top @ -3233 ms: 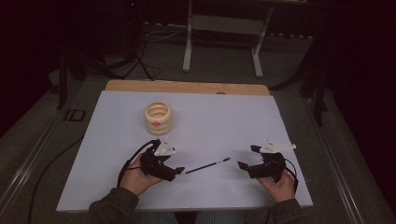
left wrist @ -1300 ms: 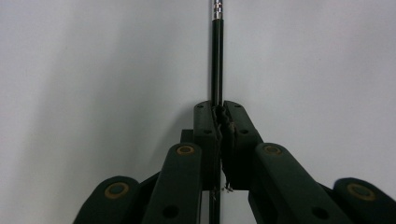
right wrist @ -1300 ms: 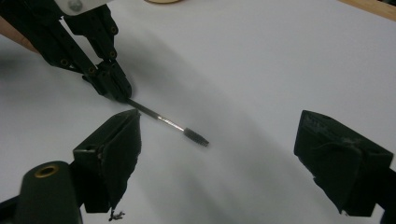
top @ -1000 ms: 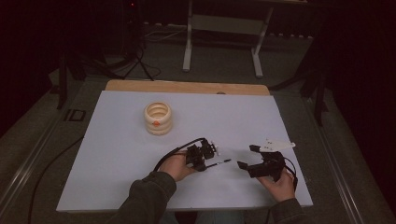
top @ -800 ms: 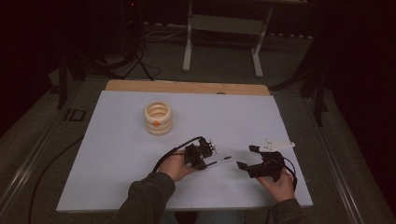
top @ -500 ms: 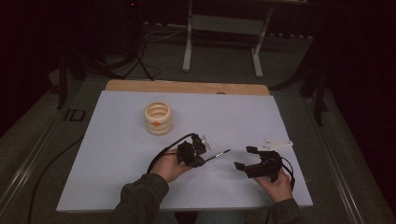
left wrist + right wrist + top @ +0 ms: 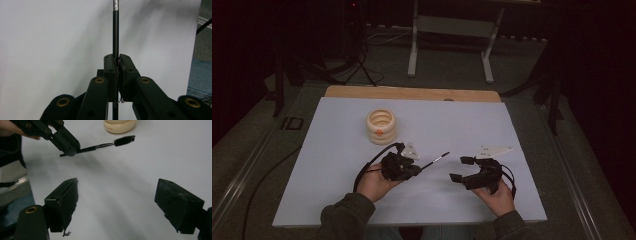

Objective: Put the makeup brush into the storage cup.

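High view: your left gripper (image 7: 416, 169) grips the thin black bristle-tipped brush (image 7: 438, 159), lifted near the sheet's front edge; right gripper (image 7: 459, 169) gapes empty; cream ringed jar (image 7: 381, 126) remains untouched.

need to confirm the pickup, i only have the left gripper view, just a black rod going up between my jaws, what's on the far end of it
Observer: A black bristle brush head; the left gripper is shut on the brush's handle.
Operator: is the brush off the table
Observer: Yes, the right gripper view shows its shadow on the white table below it.
Operator: where's my other gripper
Observer: The right gripper is to the right of the brush tip, jaws open and empty.
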Motion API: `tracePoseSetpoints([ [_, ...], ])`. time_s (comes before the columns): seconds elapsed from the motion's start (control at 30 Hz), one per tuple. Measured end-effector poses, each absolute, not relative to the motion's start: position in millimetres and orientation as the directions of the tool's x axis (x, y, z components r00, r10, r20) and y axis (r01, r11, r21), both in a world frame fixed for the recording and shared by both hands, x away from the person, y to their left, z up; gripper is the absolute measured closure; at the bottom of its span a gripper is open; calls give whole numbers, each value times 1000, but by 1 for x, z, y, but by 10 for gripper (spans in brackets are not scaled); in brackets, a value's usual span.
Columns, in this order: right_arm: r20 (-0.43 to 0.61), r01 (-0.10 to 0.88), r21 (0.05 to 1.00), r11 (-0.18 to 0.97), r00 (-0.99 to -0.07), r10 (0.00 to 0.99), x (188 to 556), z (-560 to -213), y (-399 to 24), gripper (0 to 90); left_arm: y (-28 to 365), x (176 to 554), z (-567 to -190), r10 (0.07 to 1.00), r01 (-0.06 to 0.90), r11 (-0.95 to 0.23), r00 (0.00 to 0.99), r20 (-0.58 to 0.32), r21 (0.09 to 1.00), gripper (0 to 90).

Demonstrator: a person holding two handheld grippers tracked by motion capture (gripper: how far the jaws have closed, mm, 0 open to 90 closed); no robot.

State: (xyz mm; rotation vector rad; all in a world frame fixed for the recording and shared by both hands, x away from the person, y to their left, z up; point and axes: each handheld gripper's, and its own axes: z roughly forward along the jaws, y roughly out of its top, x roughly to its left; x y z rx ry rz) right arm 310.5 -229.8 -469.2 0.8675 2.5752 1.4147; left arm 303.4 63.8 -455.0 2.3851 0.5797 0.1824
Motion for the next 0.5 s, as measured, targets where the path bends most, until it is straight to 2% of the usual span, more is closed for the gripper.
tracePoseSetpoints([
  [0.2, 237, 450, 793, 411, -849, 472, 313, -466, -213, 241, 74, 294, -452, 457, 352, -648, 889, -25, 676, 863],
  [0.5, 304, 466, 788, 403, -863, 405, 317, -465, -186, 388, 76, 286, -456, 455, 333, -619, 890, -21, 711, 863],
])
